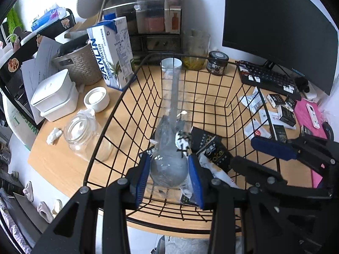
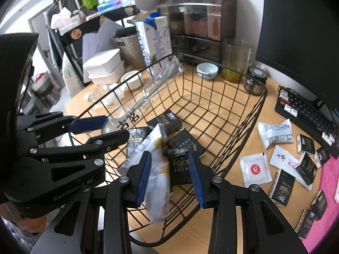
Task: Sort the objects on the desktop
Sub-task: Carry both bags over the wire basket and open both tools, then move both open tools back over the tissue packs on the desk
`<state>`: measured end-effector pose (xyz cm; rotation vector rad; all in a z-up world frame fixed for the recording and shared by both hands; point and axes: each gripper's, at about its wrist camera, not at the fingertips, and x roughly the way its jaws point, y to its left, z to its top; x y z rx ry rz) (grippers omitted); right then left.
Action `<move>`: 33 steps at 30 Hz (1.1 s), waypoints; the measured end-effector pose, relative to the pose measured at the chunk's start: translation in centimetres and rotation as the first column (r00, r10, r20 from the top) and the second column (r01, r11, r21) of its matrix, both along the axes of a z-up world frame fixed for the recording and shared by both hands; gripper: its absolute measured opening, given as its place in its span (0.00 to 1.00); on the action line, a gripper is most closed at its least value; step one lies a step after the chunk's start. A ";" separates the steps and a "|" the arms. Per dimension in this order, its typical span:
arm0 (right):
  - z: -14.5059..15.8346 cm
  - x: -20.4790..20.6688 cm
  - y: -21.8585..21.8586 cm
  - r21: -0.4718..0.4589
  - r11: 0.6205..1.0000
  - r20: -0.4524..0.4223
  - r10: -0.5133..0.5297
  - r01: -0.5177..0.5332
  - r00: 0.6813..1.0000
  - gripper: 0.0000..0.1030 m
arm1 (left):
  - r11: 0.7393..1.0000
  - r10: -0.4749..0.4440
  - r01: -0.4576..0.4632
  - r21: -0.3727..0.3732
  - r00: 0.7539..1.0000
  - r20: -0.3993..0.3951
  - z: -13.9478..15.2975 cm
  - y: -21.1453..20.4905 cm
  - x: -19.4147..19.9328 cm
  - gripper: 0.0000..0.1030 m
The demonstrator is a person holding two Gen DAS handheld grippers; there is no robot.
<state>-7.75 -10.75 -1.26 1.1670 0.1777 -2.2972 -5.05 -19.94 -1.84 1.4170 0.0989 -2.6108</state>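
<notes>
Gripping a long grey plastic spoon sealed in a clear wrapper (image 1: 169, 167), the left gripper (image 1: 169, 169) has its blue pads pressed on either side of the spoon's round bowl at the bottom centre of the left wrist view. The wrapped handle runs straight up the frame over the black wire basket (image 1: 211, 97), and its tip reaches the basket's far rim, in front of a small white and blue cup (image 1: 171, 63).

Over in the right wrist view, the right gripper (image 2: 170, 175) hangs released above the near end of the basket, its blue pads spread wide with nothing between them touching either one. Below it, inside the basket, lie a white and orange snack packet (image 2: 157, 182) and several black boxes printed "Face" (image 2: 180, 163).

Outside the basket, at the right of the frame, more black boxes (image 2: 281, 187) and white sachets (image 2: 255, 169) lie scattered on the light wooden desk (image 2: 233, 222), just beside a pink mat (image 2: 330, 169). A black keyboard (image 2: 307, 110) sits higher at the right edge.

At the left of the left wrist view, a clear glass jar (image 1: 82, 133) lies on its side near the basket's wall, with stacked white lidded containers (image 1: 55, 94) and a blue and white "Sanlin" carton (image 1: 112, 50) further up the frame.
</notes>
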 end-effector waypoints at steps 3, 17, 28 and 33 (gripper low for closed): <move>0.3 0.2 0.3 -0.008 1.000 -0.007 -0.007 0.007 1.000 0.36 | 1.000 0.013 -0.013 -0.006 1.000 -0.012 0.3 0.0 0.2 0.60; 1.6 1.9 9.8 -0.016 0.983 -0.051 -0.186 0.185 0.981 0.36 | 0.994 -0.113 0.112 -0.017 0.989 -0.097 3.0 5.3 0.7 0.67; -1.6 3.0 23.6 0.034 0.885 -0.010 -0.464 0.464 0.886 0.36 | 0.937 -0.350 0.348 -0.039 0.932 -0.092 2.5 17.1 -1.2 0.67; -3.4 3.2 27.1 0.076 0.841 -0.027 -0.535 0.536 0.844 0.43 | 0.909 -0.416 0.415 -0.039 0.909 -0.023 -0.5 21.9 -3.8 0.67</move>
